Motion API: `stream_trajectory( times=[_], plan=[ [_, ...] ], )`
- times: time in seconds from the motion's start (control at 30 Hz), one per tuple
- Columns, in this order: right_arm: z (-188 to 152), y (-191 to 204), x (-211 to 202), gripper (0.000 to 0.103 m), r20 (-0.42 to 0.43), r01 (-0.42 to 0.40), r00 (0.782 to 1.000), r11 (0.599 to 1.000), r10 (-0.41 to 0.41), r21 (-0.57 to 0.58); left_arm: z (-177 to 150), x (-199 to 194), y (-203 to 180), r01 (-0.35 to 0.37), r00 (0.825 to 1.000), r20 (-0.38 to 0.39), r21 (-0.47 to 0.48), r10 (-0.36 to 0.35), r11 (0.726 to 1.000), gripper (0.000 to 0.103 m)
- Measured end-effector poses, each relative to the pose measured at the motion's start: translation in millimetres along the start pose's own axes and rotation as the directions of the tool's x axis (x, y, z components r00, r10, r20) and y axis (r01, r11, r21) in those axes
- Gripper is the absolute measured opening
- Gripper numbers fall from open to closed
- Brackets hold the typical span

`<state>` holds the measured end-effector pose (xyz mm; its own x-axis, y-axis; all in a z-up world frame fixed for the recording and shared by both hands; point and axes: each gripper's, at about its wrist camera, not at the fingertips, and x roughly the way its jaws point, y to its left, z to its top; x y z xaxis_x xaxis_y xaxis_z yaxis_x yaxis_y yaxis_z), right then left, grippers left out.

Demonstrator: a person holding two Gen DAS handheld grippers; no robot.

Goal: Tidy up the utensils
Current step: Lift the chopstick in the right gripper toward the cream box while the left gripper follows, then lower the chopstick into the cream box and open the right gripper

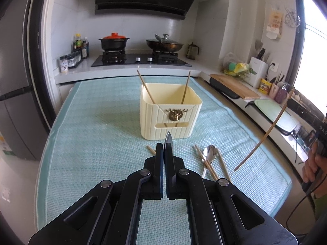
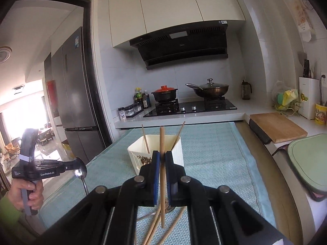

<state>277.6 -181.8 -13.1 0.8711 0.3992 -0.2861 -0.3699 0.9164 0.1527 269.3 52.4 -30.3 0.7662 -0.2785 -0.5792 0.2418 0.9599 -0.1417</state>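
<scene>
Both grippers loaded, bin not yet fed.
Left gripper (image 1: pixel 164 149) is clamped on a spoon (image 2: pixel 81 171), bowl end out; right gripper (image 2: pixel 162 159) pinches a chopstick (image 2: pixel 162 143) roughly upright. Cream bin (image 1: pixel 170 110) sits ahead on the teal mat (image 1: pixel 92 143), two chopsticks already inside. I'd centre each tip over the opening before letting go; loose chopsticks and a second spoon (image 1: pixel 210 156) remain on the mat.

- The left gripper (image 1: pixel 164 146) is seen at lower centre, its jaws closed on a spoon (image 1: pixel 168 137) whose tip points up.
- A cream holder (image 1: pixel 170 112) is set at frame centre on a teal mat (image 1: pixel 92 143), with two chopsticks (image 1: pixel 146 87) leaned inside.
- A second spoon (image 1: pixel 209 157) and loose chopsticks (image 1: pixel 205 161) are laid right of the gripper.
- At the right edge, a chopstick (image 1: pixel 265 134) is held aloft.
</scene>
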Motion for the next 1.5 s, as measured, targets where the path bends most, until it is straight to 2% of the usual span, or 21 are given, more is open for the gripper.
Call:
stream_trajectory(
  times=[0.33,0.63,1.07,1.27,1.5],
  plan=[
    [11,5,-9,0.006,0.025,-0.012,1.000,1.000,0.012,-0.013,12,-8,0,0.002,1.000,0.028,0.000,-0.002,1.000,0.000],
    [30,10,-6,0.006,0.042,-0.023,0.999,0.999,0.024,-0.029,39,-13,-6,-0.003,0.997,0.072,0.025,0.001,1.000,0.000],
    [36,11,-2,0.006,0.053,-0.020,0.998,0.999,0.022,-0.030,50,-10,-7,-0.009,0.997,0.076,0.032,0.007,0.999,0.000],
    [51,13,-1,0.006,0.075,-0.020,0.997,0.999,0.024,-0.045,74,-20,-5,-0.018,0.992,0.128,0.030,0.014,0.999,0.000],
    [84,21,9,0.006,0.108,-0.030,0.993,0.996,0.039,-0.078,119,-18,-5,-0.032,0.984,0.178,0.048,0.023,0.998,0.000]
  ],
)
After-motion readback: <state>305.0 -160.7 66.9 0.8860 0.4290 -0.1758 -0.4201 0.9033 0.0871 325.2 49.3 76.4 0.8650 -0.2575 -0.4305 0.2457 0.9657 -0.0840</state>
